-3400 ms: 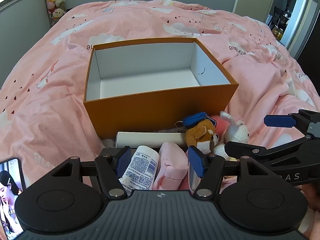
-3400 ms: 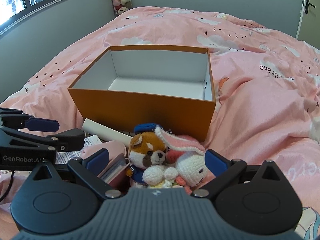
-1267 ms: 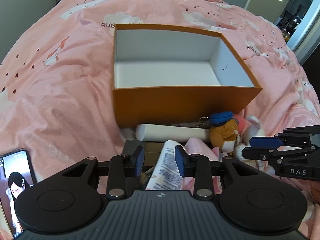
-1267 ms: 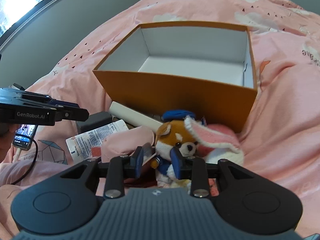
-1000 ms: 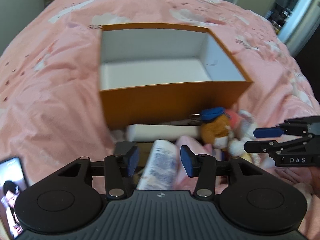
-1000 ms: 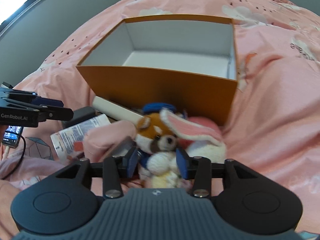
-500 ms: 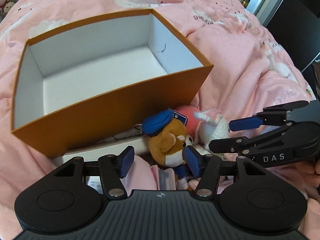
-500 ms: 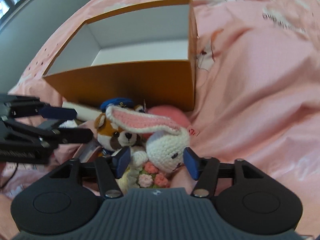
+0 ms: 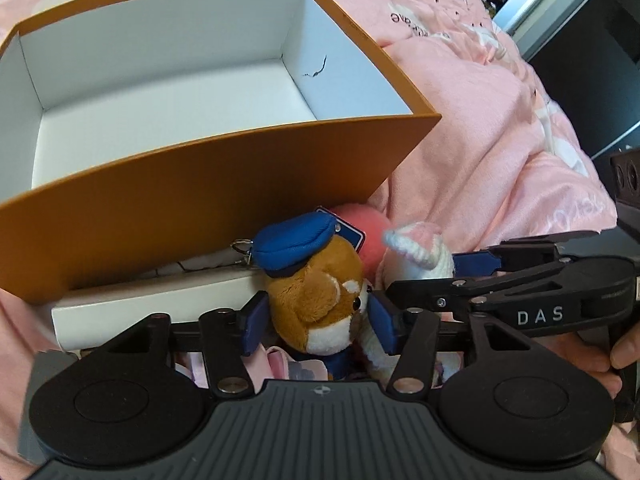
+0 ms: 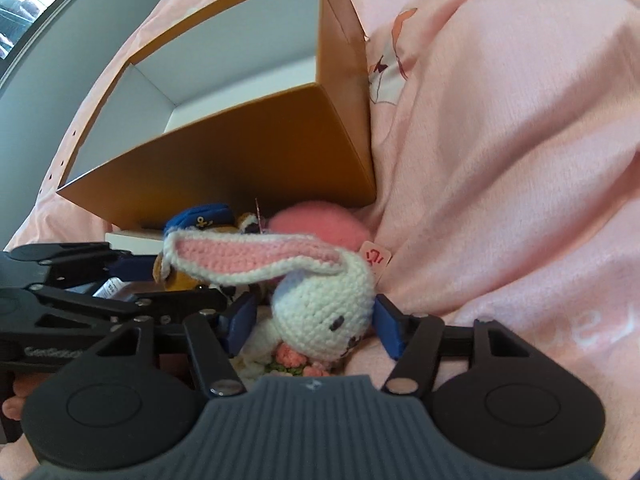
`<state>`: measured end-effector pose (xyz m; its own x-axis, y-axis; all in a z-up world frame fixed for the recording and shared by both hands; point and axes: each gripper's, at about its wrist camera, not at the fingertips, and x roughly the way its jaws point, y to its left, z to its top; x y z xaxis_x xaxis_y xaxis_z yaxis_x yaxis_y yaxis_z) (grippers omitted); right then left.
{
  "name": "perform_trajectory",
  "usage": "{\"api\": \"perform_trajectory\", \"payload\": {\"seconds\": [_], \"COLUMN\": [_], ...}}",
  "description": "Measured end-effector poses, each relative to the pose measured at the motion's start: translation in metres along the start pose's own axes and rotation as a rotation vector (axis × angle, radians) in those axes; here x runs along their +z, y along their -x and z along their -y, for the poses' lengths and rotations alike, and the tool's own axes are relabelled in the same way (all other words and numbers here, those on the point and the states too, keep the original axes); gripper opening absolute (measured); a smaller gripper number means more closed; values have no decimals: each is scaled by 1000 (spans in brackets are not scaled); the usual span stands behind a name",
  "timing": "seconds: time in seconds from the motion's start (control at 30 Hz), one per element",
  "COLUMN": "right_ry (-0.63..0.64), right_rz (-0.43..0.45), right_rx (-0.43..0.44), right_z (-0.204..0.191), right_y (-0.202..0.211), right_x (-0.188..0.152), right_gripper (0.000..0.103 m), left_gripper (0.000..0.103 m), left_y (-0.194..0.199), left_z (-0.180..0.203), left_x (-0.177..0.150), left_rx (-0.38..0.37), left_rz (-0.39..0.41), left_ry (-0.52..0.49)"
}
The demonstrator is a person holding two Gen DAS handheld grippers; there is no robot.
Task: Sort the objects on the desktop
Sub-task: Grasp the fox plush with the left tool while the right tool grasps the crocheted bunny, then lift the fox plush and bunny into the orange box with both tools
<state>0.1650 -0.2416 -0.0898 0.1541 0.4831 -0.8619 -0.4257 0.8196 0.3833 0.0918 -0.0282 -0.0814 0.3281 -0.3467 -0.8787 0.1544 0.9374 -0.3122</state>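
Note:
A brown plush dog (image 9: pixel 320 300) in a blue cap lies in front of the orange box (image 9: pixel 180 208). Its head sits between the pads of my left gripper (image 9: pixel 320 324), whose jaws are closing; the pads lie close at both sides without squeezing it. Beside it lies a white crocheted rabbit (image 10: pixel 320 304) with a long pink ear. My right gripper (image 10: pixel 314 324) brackets the rabbit's head, with a gap at the left pad. The box (image 10: pixel 240 160) is white inside and holds nothing. Each gripper shows in the other's view, the right gripper (image 9: pixel 448 276) crossing behind the dog's head.
A long white carton (image 9: pixel 160 300) lies along the box's front wall. A round pink plush (image 10: pixel 320 220) sits behind the rabbit. Everything rests on a rumpled pink quilt (image 10: pixel 500 160). A hand (image 9: pixel 624 352) holds the right gripper's handle. A printed tube (image 10: pixel 108 288) peeks under the left gripper.
Both grippers have dropped closer to the toys. The left one has left the printed tube and swung right onto the dog. The right one has shifted from the dog to the rabbit, jaws wider.

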Motion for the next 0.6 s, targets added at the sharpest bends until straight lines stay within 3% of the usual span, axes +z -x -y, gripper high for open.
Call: {"api": "perform_trajectory", "payload": {"seconds": [0.07,0.1,0.4,0.6], "right_ry": [14,22,112,196], "right_rz": [17,26,151,282], "right_rx": [-9,-14,-24,-19], "right_z": [-3,-4,-23,-46], "right_y": [3,6,47,92], "right_x": [-1,-2,-1,8], "right_gripper": [57,50,48,48], "left_gripper": [54,53,48,48], "left_y": [4,6,55,103], "left_z": [-1,-1,2,2], "left_x": [-2,-3,-10,-3], "left_rx": [-3,-3,-35,6], "left_rz": [13,21,151,286], "left_ry": [2,5,7,-2]}}
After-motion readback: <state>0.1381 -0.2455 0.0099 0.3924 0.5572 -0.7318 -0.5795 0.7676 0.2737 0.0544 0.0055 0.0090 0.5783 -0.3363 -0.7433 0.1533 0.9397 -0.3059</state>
